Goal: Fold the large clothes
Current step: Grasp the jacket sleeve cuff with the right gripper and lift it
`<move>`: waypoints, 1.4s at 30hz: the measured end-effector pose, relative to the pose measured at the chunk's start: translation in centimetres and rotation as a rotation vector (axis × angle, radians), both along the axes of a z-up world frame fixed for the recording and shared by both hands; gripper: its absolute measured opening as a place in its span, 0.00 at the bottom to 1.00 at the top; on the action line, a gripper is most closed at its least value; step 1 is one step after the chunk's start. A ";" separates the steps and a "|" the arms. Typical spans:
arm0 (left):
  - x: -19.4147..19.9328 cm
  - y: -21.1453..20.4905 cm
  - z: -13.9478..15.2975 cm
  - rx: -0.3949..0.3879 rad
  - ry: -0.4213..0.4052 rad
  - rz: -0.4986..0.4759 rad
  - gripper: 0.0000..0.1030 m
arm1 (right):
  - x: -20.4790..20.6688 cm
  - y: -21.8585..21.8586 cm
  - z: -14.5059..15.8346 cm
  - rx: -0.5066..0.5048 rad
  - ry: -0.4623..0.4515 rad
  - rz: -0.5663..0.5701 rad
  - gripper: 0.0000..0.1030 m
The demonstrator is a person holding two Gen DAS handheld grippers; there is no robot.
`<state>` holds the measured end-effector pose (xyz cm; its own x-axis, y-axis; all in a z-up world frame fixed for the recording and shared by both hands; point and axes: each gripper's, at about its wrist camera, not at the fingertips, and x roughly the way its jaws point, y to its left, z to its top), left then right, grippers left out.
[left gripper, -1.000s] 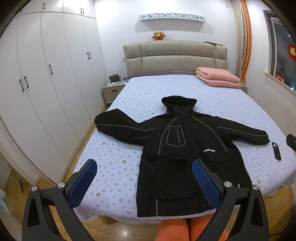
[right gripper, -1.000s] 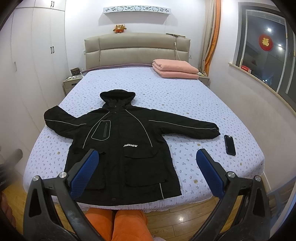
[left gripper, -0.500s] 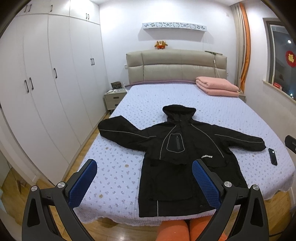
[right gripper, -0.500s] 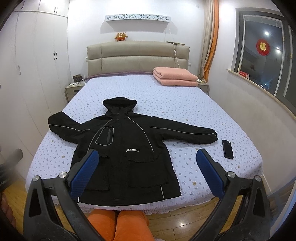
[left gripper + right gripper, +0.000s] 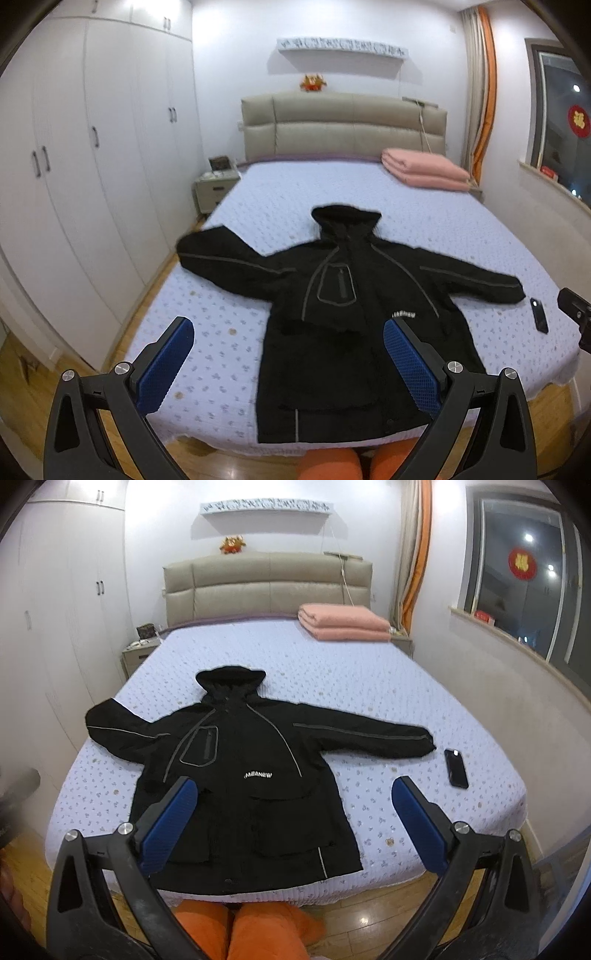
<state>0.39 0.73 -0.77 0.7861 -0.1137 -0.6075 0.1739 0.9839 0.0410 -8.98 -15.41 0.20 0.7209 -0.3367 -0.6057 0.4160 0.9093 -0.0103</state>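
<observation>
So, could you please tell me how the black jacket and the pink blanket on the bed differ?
The black jacket lies spread flat, sleeves out and unfolded; the pink blanket is already folded into a neat stack. The jacket sits at the foot of the bed, the blanket up by the headboard. Both rest on the bed, untouched by either gripper.

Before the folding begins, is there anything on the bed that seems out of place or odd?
Yes, one thing: a dark phone lies on the bedspread just beyond the cuff of the black jacket, apart from it. It may get in the way when that sleeve is folded. The jacket itself lies flat, sleeves spread. Both grippers are open, holding nothing.
</observation>
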 end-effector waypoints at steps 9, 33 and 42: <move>11.2 -8.1 -12.6 0.016 0.186 -0.037 0.99 | 10.1 -7.1 -15.5 0.190 0.175 0.022 1.00; 25.7 -46.7 -20.3 0.180 0.356 -0.351 0.99 | 15.1 -50.4 -25.8 0.526 0.197 -0.484 0.89; 26.7 -57.5 -22.8 0.185 0.412 -0.402 0.99 | 16.7 -60.3 -32.6 0.820 0.168 -0.522 0.72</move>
<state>27.11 -56.77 -23.53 0.3991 -0.2164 -0.8910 0.5685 0.8208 0.0553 7.68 -75.70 -32.35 0.4848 -0.0182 -0.8745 0.8180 0.3634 0.4459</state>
